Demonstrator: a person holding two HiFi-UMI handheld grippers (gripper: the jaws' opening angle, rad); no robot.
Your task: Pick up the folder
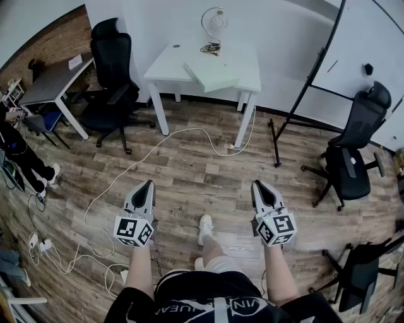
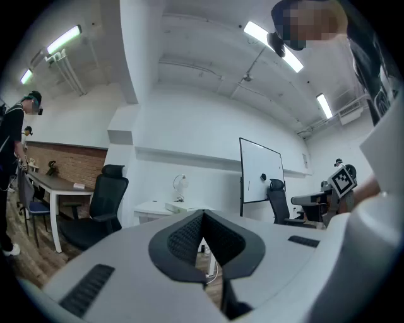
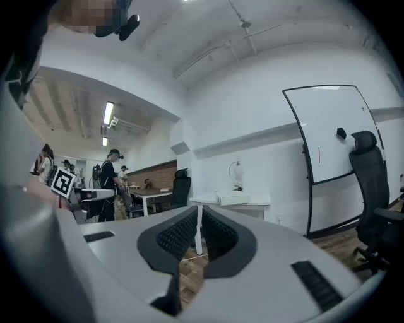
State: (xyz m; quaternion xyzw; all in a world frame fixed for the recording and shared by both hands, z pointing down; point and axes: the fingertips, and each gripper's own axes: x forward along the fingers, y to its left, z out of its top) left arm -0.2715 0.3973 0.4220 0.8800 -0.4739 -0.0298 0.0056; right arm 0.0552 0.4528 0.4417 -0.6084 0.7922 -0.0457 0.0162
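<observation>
The folder (image 1: 211,76) is pale green and lies flat on the white table (image 1: 246,63) against the far wall, one corner jutting over the front edge. Both gripper views show it small and far off, as folder (image 2: 184,207) and folder (image 3: 232,199). My left gripper (image 1: 147,184) and right gripper (image 1: 260,184) are held level side by side over the wooden floor, well short of the table. The left gripper (image 2: 203,214) has its jaws together with nothing between them. The right gripper (image 3: 199,211) is likewise shut and empty.
A desk lamp (image 1: 216,19) and a cable bundle sit on the table behind the folder. Black office chairs (image 1: 112,69) (image 1: 353,151) flank the table. A whiteboard stand (image 1: 309,82) is on the right. A white cable (image 1: 126,173) snakes across the floor. A grey desk (image 1: 53,79) and a person (image 1: 19,151) are at left.
</observation>
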